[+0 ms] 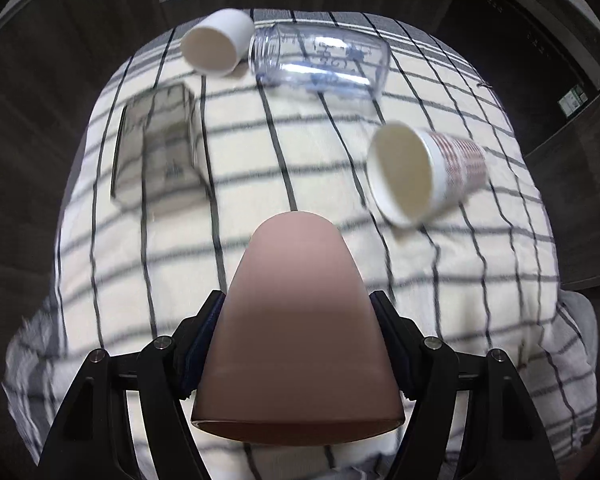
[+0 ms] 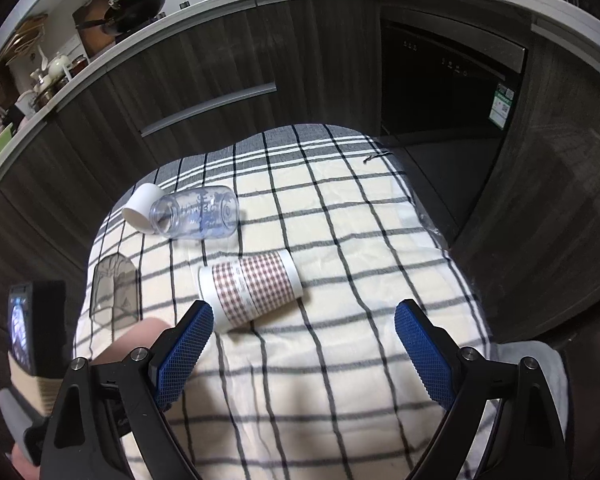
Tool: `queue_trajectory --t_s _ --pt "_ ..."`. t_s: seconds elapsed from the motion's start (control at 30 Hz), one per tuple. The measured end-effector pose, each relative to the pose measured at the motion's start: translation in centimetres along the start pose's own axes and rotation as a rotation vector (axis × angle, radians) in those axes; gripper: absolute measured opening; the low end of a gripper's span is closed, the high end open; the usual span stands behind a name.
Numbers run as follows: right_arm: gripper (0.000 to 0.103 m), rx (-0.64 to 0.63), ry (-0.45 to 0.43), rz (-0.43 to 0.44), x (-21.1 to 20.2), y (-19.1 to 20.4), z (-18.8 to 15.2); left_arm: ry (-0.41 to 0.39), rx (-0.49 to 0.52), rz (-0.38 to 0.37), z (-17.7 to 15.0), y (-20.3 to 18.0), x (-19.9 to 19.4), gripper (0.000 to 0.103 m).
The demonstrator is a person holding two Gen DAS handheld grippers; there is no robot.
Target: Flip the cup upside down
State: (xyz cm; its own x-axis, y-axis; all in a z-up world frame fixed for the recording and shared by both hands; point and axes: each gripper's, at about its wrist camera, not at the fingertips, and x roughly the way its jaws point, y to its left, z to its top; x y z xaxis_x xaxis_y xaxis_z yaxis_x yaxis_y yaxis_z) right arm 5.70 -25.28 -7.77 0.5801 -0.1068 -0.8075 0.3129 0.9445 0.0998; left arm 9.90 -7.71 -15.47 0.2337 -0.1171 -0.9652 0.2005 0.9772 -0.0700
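Halfway at best: pink cup [image 1: 300, 320] clamped between left gripper [image 1: 298, 344] pads, lifted off checked cloth [image 1: 284, 184], rim toward camera at 6 o'clock, base toward 12; inverting and setting down still pending. Smooth matte taper, no handle. Right gripper [image 2: 304, 344] spread wide, empty, gingham paper cup [image 2: 252, 288] lying at its 11 o'clock.

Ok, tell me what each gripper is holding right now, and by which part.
The left gripper is shut on the pink cup, its fingers clamping opposite sides of the wall near the wide rim. The right gripper is open and holds nothing.
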Motion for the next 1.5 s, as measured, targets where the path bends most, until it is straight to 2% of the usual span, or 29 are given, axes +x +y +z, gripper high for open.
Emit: queue_trajectory --t_s 0.27,0.43,0.57,0.67,0.9,1.1,1.27,1.37,1.5 --pt "0.092 -0.029 0.006 -0.050 -2.2 -2.0 -2.6 -0.032 -0.064 -0.015 -4.4 -1.2 -0.2 0.071" --pt "0.092 -0.035 0.028 -0.055 -2.5 -2.3 -3.6 0.039 -0.061 -0.050 -5.7 -1.4 1.2 0.071" --pt "0.092 -0.057 0.030 -0.056 -2.8 -1.6 -4.2 0.051 -0.063 -0.058 -6.0 -1.2 1.5 0.071" --pt "0.092 -0.075 0.032 -0.055 -3.0 -1.0 -4.4 0.026 -0.054 -0.058 -5.9 -1.2 0.9 0.086" --pt "0.092 -0.088 0.033 -0.059 -3.5 -0.1 -4.4 -0.004 -0.065 -0.066 -6.0 -0.5 -0.8 0.088" --pt "0.092 -0.091 0.029 -0.037 -4.7 1.0 -3.4 -0.095 -0.089 -0.041 -6.3 1.0 -4.3 0.090" --pt "0.092 -0.107 0.085 0.017 -4.5 3.4 -2.2 -0.215 -0.144 0.024 -6.5 4.3 -8.2 0.093" --pt "0.092 -0.139 0.157 0.056 -3.6 5.5 -1.5 -0.281 -0.189 0.064 -6.8 6.3 -10.1 0.094" --pt "0.092 -0.172 0.335 0.108 -0.4 8.6 -0.4 -0.352 -0.256 0.117 -6.8 9.2 -11.9 0.095"
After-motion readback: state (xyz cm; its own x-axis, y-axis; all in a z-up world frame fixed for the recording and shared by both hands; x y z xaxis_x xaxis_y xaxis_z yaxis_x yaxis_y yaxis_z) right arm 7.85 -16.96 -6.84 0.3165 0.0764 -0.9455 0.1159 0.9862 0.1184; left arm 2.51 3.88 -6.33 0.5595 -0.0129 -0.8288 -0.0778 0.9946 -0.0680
